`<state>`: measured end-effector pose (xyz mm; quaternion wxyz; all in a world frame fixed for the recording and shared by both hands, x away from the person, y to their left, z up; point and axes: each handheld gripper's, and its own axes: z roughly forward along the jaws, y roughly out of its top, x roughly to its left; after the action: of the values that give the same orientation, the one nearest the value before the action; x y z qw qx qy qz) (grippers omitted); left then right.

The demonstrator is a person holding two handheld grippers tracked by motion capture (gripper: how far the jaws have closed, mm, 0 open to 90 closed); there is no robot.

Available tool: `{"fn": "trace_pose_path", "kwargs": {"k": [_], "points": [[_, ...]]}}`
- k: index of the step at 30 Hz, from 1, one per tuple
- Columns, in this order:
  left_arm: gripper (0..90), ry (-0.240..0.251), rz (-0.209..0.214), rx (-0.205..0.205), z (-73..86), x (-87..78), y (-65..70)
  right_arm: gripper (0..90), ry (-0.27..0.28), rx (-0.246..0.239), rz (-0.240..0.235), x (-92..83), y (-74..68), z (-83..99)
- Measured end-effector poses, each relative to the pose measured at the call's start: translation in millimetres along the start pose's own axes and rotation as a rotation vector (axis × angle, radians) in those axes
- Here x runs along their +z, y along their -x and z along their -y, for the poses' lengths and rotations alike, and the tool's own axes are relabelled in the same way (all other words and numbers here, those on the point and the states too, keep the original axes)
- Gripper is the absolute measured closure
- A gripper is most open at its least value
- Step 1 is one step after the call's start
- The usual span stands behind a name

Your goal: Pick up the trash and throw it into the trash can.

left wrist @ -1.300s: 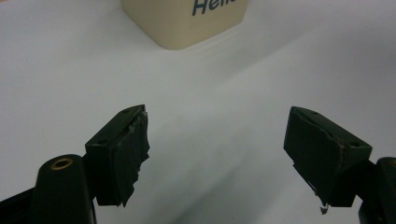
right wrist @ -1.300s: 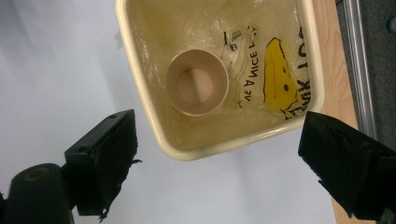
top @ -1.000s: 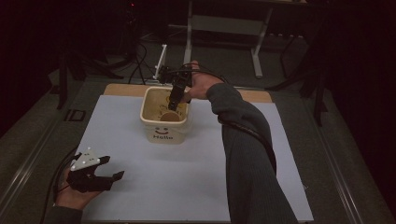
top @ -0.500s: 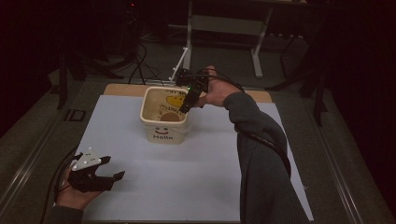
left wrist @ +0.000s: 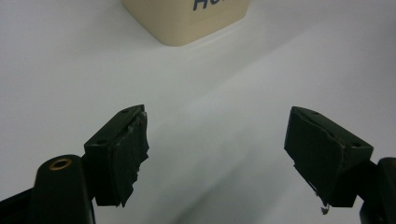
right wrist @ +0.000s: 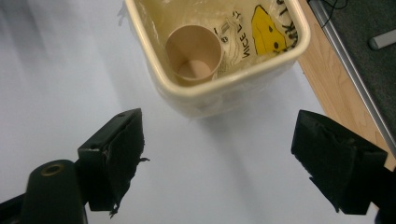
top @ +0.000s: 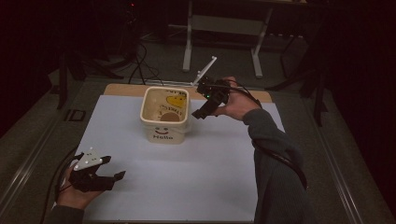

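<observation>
A cream bin (top: 166, 134) printed "Hello" stands at the back middle of the white table (top: 196, 182). Inside it lies a brown paper cup (top: 170, 116) on a clear liner; in the right gripper view the cup (right wrist: 194, 53) rests on its side within the bin (right wrist: 224, 91). My right gripper (top: 201, 112) hovers just right of the bin's rim, open and empty, its jaws wide apart (right wrist: 217, 161). My left gripper (top: 114, 169) rests near the table's front left corner, open with nothing between its jaws (left wrist: 215, 161). The bin's base (left wrist: 184, 21) lies ahead of it.
A wooden strip (top: 123, 90) edges the table's far side. Beyond it on the dark floor are cables (top: 140, 60) and a metal stand's legs (top: 189, 51). A cable (top: 275, 156) trails along the right forearm.
My right gripper has drawn back out of the bin and moved to the right of its rim. The cup stays in the bin. The left gripper has barely moved.
</observation>
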<state>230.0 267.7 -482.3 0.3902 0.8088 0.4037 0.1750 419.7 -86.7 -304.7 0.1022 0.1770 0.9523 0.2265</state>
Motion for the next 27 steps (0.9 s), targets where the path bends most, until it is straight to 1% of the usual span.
{"fn": "trace_pose_path", "kwargs": {"k": [6, 8, 9, 10, 11, 12, 13, 15, 16, 17, 18, 19, 22, 23, 27], "points": [[21.4, 0.003, 0.000, 0.001, -0.1, -0.3, 0.2, 16.6, 0.026, 0.007, 0.011, -3.0, -2.2, 17.8], [21.4, 0.003, 0.000, -0.003, 0.1, -0.1, 0.4, 16.6, 0.024, 0.009, 0.013, -3.5, -3.0, 20.9], [21.3, 0.004, 0.001, -0.005, 0.2, -0.2, 1.0, 16.6, 0.039, 0.015, 0.019, -5.6, -3.7, 27.8], [21.4, 0.005, 0.000, -0.004, 0.2, -0.2, 1.0, 16.6, 0.050, 0.018, 0.020, -6.6, -3.9, 30.3], [21.4, 0.005, 0.000, -0.004, 0.2, -0.2, 1.0, 16.6, 0.050, 0.018, 0.020, -6.6, -3.9, 30.3], [21.4, 0.003, 0.000, -0.004, 0.4, 0.0, 0.9, 16.6, 0.079, 0.034, 0.013, -9.3, -3.8, 38.3], [21.4, 0.003, 0.000, -0.004, 0.4, 0.0, 0.9, 16.6, 0.085, 0.034, 0.012, -10.1, -3.7, 41.1], [21.4, 0.004, -0.001, -0.004, 0.6, 0.0, 1.1, 16.6, 0.102, 0.050, 0.010, -11.4, -3.6, 48.3], [21.4, 0.004, -0.001, -0.004, 0.6, -0.1, 1.0, 16.6, 0.111, 0.048, 0.012, -11.3, -3.3, 52.0], [21.4, 0.005, 0.000, -0.006, 0.7, 0.0, 1.1, 16.6, 0.116, 0.053, 0.012, -11.1, -3.6, 56.3], [21.4, 0.005, 0.000, -0.006, 0.7, 0.0, 1.1, 16.6, 0.116, 0.053, 0.012, -11.1, -3.6, 56.3], [21.4, 0.000, -0.001, -0.004, 0.7, 0.1, 0.9, 16.6, 0.114, 0.059, 0.019, -10.0, -4.0, 62.7], [21.3, 0.000, 0.000, -0.004, 0.5, 0.2, 1.0, 16.6, 0.119, 0.068, 0.024, -8.7, -3.8, 70.6], [21.3, 0.000, 0.000, -0.005, 0.4, 0.3, 1.0, 16.6, 0.119, 0.068, 0.024, -8.7, -3.8, 70.6], [21.3, 0.002, -0.002, -0.006, 0.9, -0.4, 0.8, 16.6, 0.164, 0.089, 0.035, -9.8, -4.2, 84.2]]}}
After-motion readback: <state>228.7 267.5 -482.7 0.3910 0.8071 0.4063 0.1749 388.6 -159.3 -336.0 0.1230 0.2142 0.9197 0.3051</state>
